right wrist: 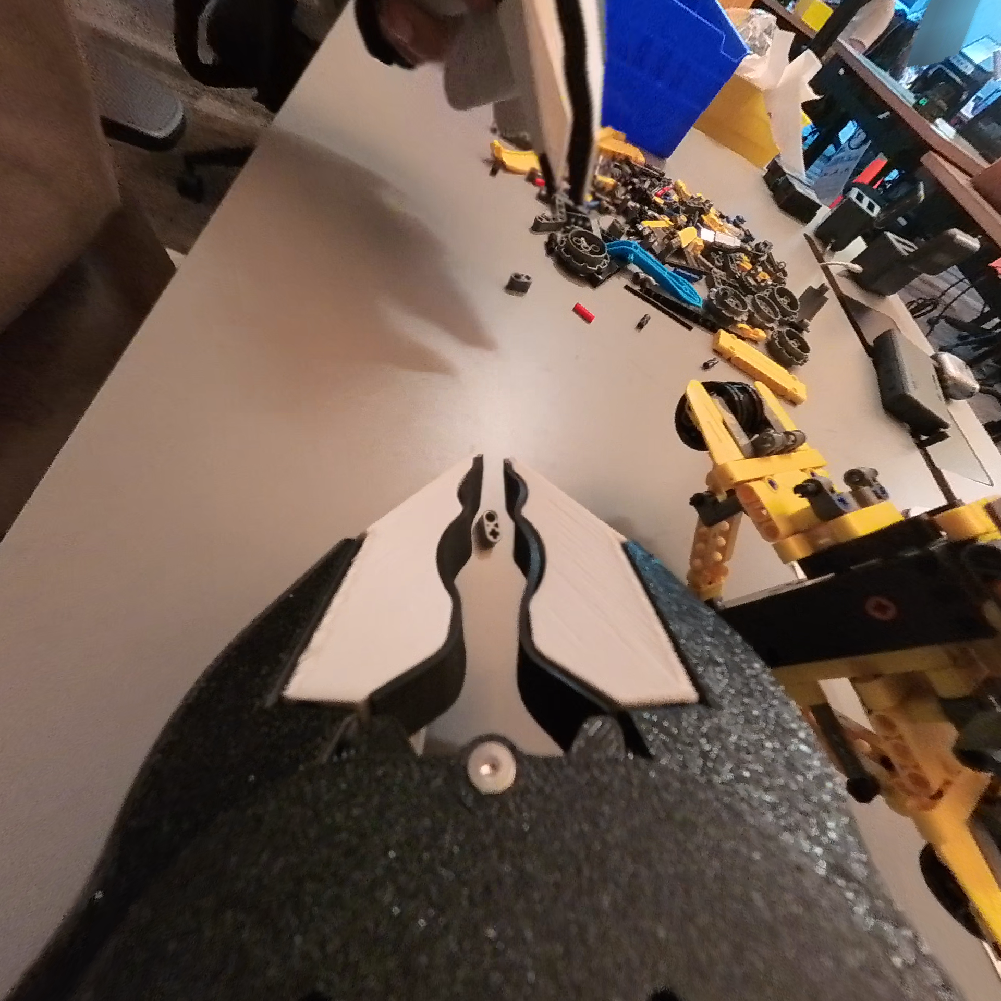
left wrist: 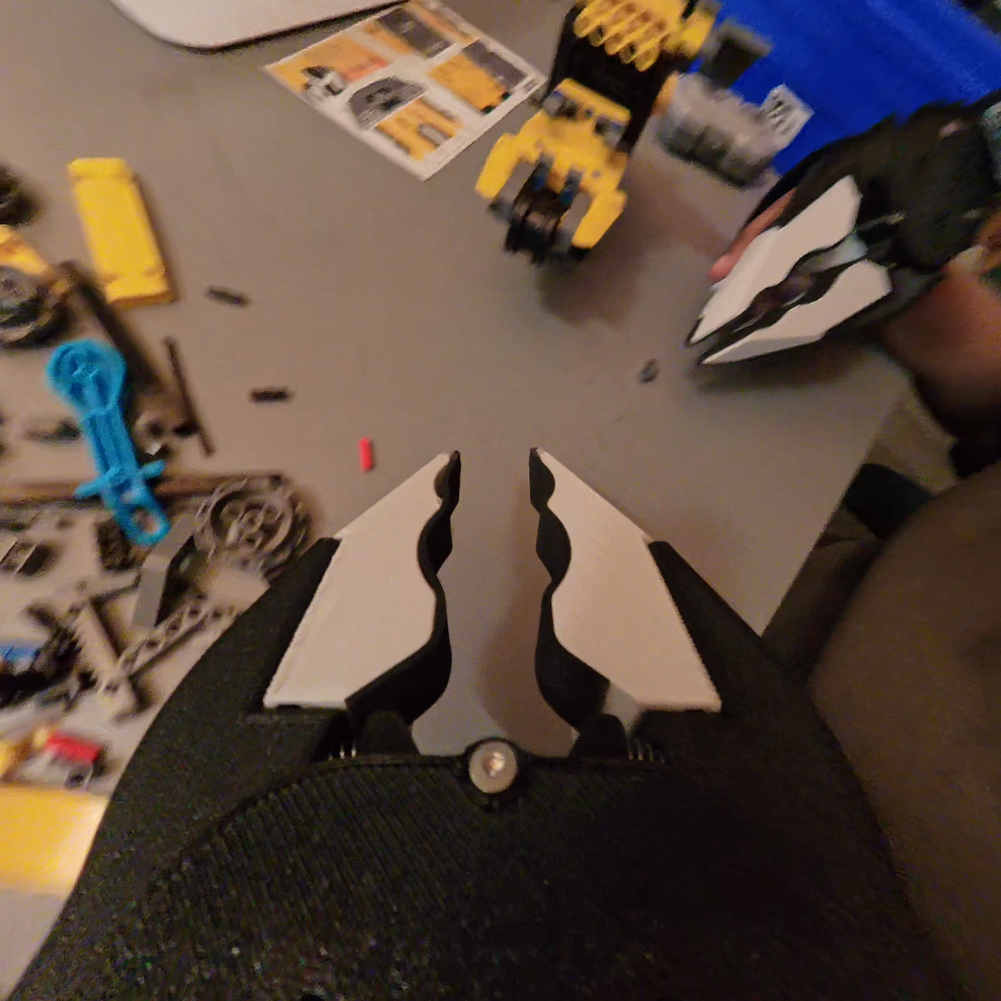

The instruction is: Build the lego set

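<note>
My left gripper [left wrist: 494, 452] is open and empty, low over the bare grey table [left wrist: 406, 336]. A small red piece [left wrist: 366, 454] lies just left of its tip. In the right wrist view it [right wrist: 563, 195] hangs at the near edge of the parts pile. My right gripper [right wrist: 492, 459] is open by a narrow gap. A small grey two-hole connector [right wrist: 490, 533] shows between its fingers with space on both sides, not pressed. In the left wrist view the right gripper [left wrist: 696, 349] hovers above the table and a small dark piece [left wrist: 648, 371] lies on the table by its tips.
A yellow and black brick model [right wrist: 785, 487] stands right of my right gripper, also in the left wrist view [left wrist: 558, 162]. A pile of loose parts [right wrist: 704, 254], a blue piece [left wrist: 108, 433], a grey gear [left wrist: 249, 520], an instruction sheet [left wrist: 411, 81] and a blue bin [right wrist: 661, 70] lie around. The tips of one gripper are about 15 centimetres away from the tips of the other. The small dark piece [left wrist: 648, 371] is about 5 centimetres from my right fingertips and 15 centimetres from my left.
</note>
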Motion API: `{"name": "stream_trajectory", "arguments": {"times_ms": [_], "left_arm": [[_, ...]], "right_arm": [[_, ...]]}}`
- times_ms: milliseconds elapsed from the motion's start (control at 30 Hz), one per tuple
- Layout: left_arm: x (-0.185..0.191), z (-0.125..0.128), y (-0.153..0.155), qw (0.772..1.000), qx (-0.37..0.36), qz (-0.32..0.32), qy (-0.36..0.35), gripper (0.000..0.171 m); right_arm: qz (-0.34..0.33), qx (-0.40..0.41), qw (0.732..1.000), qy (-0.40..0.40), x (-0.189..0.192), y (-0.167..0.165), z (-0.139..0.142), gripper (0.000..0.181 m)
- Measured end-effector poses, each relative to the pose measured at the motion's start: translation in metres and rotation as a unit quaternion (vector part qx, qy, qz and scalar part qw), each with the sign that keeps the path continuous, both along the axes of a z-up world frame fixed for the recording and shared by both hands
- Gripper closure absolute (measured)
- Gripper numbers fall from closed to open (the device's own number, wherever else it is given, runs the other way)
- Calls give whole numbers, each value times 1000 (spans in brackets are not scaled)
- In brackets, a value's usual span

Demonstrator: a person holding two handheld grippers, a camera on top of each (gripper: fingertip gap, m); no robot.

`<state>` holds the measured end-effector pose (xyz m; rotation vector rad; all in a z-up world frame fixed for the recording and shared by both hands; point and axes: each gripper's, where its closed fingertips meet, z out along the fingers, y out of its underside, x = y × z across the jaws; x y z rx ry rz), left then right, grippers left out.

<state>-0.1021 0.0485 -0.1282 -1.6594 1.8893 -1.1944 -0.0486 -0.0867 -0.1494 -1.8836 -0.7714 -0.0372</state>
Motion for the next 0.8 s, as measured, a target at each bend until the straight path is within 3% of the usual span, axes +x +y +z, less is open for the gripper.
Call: {"name": "stream_trajectory", "arguments": {"times_ms": [233, 433, 600, 800], "left_arm": [[-25, -47, 13, 997, 41, 41, 54, 146], [-12, -58, 14, 995, 68, 28, 64, 148], [-5, -64, 11, 994, 87, 28, 61, 166], [2, -65, 6, 994, 91, 25, 54, 160]], "right_arm": [[-6, 1, 1000, -2, 0, 3, 0, 172], [-12, 13, 1000, 5, 1, 4, 5, 172], [-24, 27, 999, 2, 6, 5, 12, 172], [-26, 39, 999, 3, 8, 4, 19, 171]]}}
